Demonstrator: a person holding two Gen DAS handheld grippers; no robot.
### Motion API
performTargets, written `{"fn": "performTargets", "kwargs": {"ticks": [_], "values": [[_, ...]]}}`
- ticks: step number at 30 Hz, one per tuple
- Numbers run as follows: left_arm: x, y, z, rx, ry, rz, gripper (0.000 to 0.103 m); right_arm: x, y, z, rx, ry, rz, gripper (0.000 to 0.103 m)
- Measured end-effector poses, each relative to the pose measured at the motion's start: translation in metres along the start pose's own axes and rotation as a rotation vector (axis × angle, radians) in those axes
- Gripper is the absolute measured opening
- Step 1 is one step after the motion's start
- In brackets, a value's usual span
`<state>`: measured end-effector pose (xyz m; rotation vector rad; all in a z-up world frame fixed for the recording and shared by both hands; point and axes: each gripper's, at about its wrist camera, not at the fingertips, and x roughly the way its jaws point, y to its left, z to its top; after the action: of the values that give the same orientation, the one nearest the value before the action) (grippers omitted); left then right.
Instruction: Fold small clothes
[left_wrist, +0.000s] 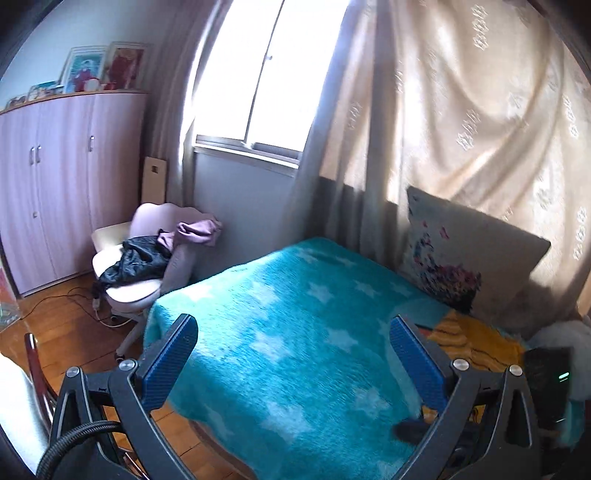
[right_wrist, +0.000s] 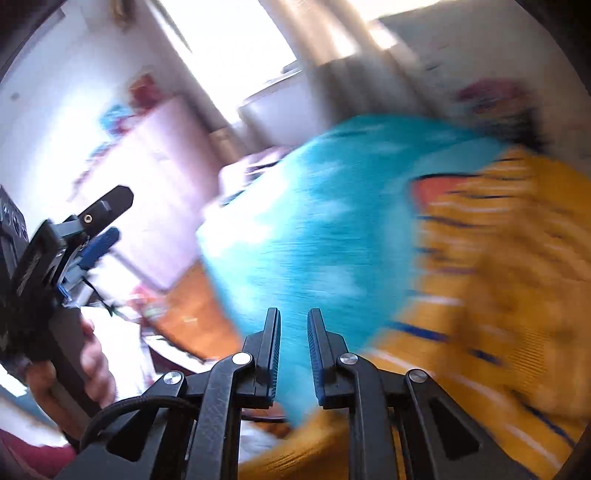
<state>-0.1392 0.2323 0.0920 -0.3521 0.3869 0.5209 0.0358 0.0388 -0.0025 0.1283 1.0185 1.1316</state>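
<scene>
Both pairs of jaws hold nothing: the left gripper (left_wrist: 293, 363) is spread wide over the fluffy turquoise star-patterned blanket (left_wrist: 280, 332), and the right gripper (right_wrist: 294, 354) is narrowed to a slim gap, pinching no cloth. The yellow striped knitted garment (right_wrist: 491, 280) lies right of both grippers, crumpled on the bed. Best to reopen the right fingers, catch one clean edge and spread it flat first.

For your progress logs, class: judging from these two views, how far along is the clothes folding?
Done: nothing looks folded. The yellow striped garment lies rumpled on the turquoise star blanket. In hand: nothing; the left gripper is wide open over the blanket, and the right gripper has a narrow, empty gap between its fingers. Left: every fold.
</scene>
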Motion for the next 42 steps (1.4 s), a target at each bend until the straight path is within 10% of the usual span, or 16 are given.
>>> {"fn": "performTargets", "kwargs": {"ticks": [7, 15, 21, 26, 42], "values": [[0.008, -0.004, -0.006, 0.042, 0.035, 0.005, 0.103, -0.011, -0.015, -0.016, 0.049, -0.005, -0.012, 0.040], [0.035, -0.052, -0.033, 0.097, 0.135, -0.112, 0.103, -0.099, -0.065, -0.051, -0.001, -0.151, -0.502, 0.049], [0.033, -0.087, -0.051, 0.171, 0.182, -0.152, 0.103, -0.085, -0.094, -0.047, 0.041, -0.155, -0.524, 0.049], [0.032, -0.107, -0.058, 0.189, 0.211, -0.178, 0.103, -0.102, -0.100, -0.044, 0.111, -0.211, -0.515, 0.007], [0.026, -0.175, -0.087, 0.307, 0.254, -0.264, 0.103, -0.357, -0.145, -0.173, 0.489, -0.592, -0.988, 0.003]]}}
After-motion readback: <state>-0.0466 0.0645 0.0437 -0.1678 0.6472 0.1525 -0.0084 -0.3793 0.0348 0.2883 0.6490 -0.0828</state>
